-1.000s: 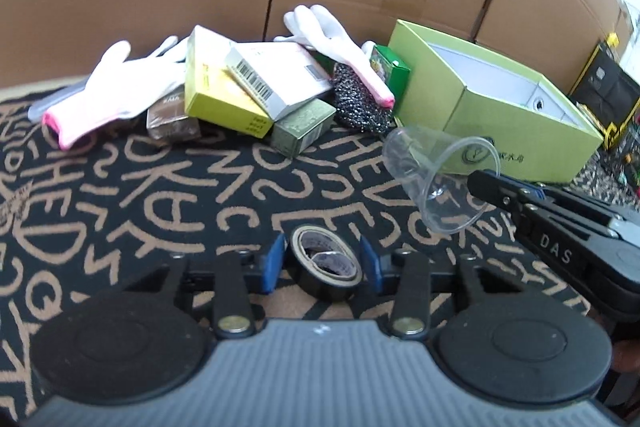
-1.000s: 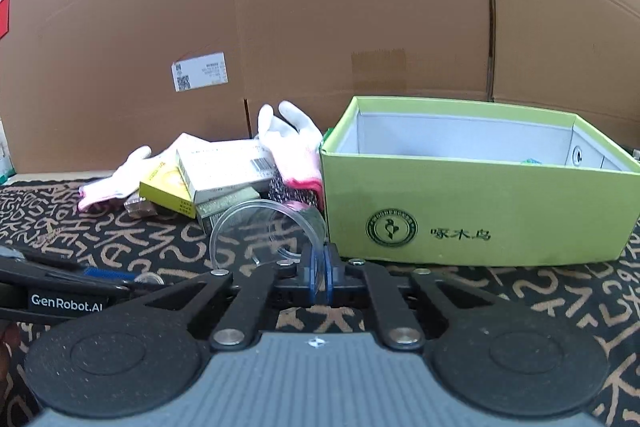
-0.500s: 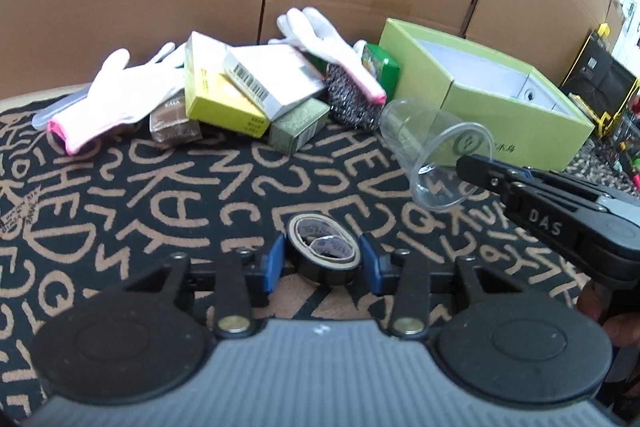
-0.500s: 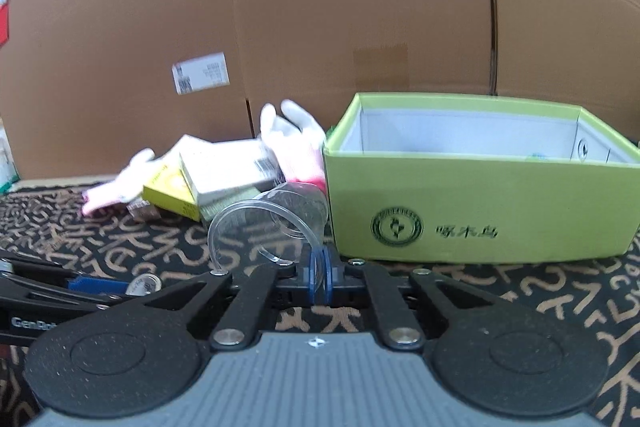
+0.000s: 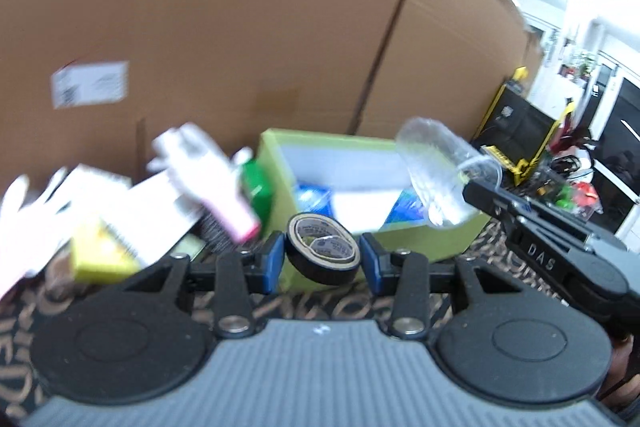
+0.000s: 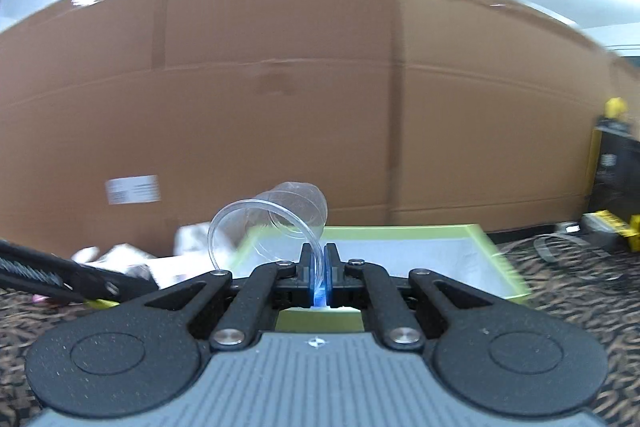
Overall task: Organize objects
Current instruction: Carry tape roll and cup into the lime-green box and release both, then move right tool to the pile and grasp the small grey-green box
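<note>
Black tape roll [image 5: 322,248] clamped btwn left fingers [image 5: 272,261]; right fingers [image 6: 308,267] pinch clear cup [image 6: 272,223] rim.

Tape roll [image 5: 323,247] lifted off the patterned cloth [image 5: 328,303], clear cup [image 6: 280,223] raised above green box [image 6: 460,231]

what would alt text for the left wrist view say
The left tool grips a black roll of tape in front of an open green box, with the right tool beside it pinching the rim of a tilted clear plastic cup. Blurred white gloves and small cartons lie left of the box, before a cardboard wall.
</note>
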`<action>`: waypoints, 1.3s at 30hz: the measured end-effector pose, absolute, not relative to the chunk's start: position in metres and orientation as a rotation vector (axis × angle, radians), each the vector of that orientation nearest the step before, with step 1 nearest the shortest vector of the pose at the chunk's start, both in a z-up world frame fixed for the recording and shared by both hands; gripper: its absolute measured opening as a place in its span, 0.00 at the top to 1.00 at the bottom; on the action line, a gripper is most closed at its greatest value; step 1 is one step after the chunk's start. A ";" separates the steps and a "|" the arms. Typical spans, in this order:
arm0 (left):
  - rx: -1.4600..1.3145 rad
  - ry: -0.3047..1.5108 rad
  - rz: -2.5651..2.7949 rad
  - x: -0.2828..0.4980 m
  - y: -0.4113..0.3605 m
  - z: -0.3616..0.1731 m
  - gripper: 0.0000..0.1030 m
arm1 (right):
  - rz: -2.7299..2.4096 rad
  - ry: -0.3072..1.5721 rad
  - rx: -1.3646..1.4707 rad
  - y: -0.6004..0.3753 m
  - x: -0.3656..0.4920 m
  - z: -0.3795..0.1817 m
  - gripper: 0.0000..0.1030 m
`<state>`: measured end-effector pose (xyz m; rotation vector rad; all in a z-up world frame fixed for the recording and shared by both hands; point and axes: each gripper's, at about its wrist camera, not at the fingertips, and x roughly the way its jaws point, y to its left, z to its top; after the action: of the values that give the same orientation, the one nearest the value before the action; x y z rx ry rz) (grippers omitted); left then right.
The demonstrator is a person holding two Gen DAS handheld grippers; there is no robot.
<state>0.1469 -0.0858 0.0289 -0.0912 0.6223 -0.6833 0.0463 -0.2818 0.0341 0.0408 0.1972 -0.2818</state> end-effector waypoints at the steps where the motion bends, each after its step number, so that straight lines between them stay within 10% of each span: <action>1: -0.093 0.624 -0.706 0.152 -0.095 0.032 0.61 | -0.312 0.199 0.048 -0.292 0.047 0.035 0.94; 21: -0.018 0.723 -0.707 0.250 -0.229 -0.009 0.53 | -0.453 0.405 0.128 -0.392 0.129 -0.009 0.91; 24: -0.053 0.702 -0.682 0.251 -0.222 -0.013 0.14 | -0.452 0.412 0.111 -0.389 0.126 -0.010 0.64; 26: -0.082 0.676 -0.664 0.248 -0.213 -0.011 0.06 | -0.452 0.389 0.102 -0.384 0.118 -0.006 0.32; 39: -0.141 0.617 -0.619 0.188 -0.141 0.005 0.00 | -0.400 0.264 0.117 -0.331 0.056 0.018 0.19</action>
<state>0.1883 -0.1407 0.0050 -0.1412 0.6166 -0.6194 0.0563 -0.3313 0.0178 0.1170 0.2637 -0.3996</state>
